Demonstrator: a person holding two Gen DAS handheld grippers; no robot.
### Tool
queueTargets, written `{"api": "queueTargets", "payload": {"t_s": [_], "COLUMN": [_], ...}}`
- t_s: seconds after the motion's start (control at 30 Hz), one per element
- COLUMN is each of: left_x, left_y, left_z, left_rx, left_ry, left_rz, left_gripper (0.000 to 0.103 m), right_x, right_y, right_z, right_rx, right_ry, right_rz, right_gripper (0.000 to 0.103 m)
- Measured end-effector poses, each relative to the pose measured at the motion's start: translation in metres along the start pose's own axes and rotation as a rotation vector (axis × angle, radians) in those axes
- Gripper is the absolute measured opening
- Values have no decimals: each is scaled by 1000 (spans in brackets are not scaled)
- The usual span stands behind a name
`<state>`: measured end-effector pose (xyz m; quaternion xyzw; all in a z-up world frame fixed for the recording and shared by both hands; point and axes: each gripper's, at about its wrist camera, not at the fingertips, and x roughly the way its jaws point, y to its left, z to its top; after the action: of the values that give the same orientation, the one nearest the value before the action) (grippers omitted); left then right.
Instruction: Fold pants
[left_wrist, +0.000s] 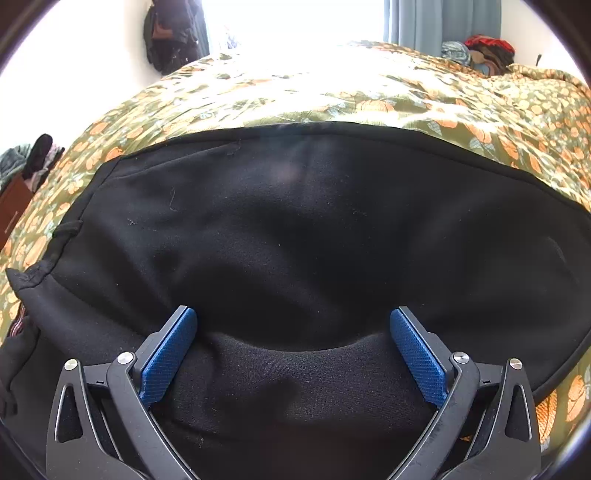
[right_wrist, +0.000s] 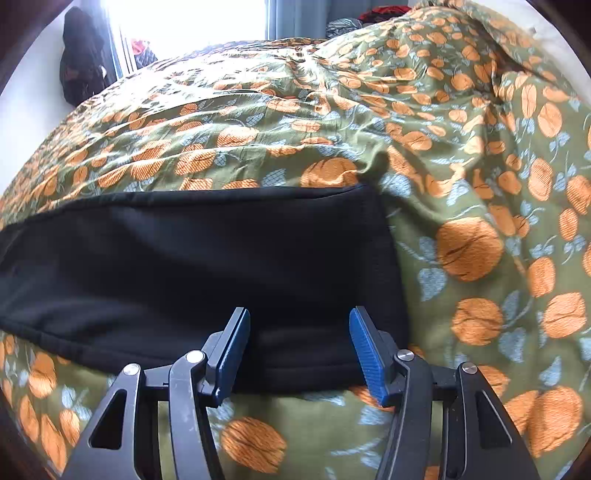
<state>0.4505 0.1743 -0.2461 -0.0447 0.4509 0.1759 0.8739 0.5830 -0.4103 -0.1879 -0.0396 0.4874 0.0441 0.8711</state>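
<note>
Black pants lie flat on the bed and fill most of the left wrist view. A raised fold of black cloth crosses between the jaws there. My left gripper is open, blue pads wide apart, low over the near edge of the pants. In the right wrist view the pants show as a dark band whose leg end stops at the right. My right gripper is open, its fingers straddling the near hem close to that end.
The bed is covered by a green quilt with orange fruit print, rumpled at the far right. Dark clothes hang by the bright window. A pile of clothes sits at the bed's far corner. A wooden cabinet stands at left.
</note>
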Motion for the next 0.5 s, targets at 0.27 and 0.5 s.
{"api": "queueTargets", "payload": {"t_s": [0.27, 0.5], "left_x": [2, 3], "left_y": [0, -1], "left_z": [1, 2], "left_rx": [-4, -2], "left_ry": [0, 4], "left_rz": [4, 19], "left_gripper": [102, 102], "right_x": [-14, 1], "right_y": [-58, -66], "right_z": [-68, -68], "right_rx": [83, 92], "right_ry": [36, 56], "right_rz": [33, 95], "right_gripper": [102, 103]}}
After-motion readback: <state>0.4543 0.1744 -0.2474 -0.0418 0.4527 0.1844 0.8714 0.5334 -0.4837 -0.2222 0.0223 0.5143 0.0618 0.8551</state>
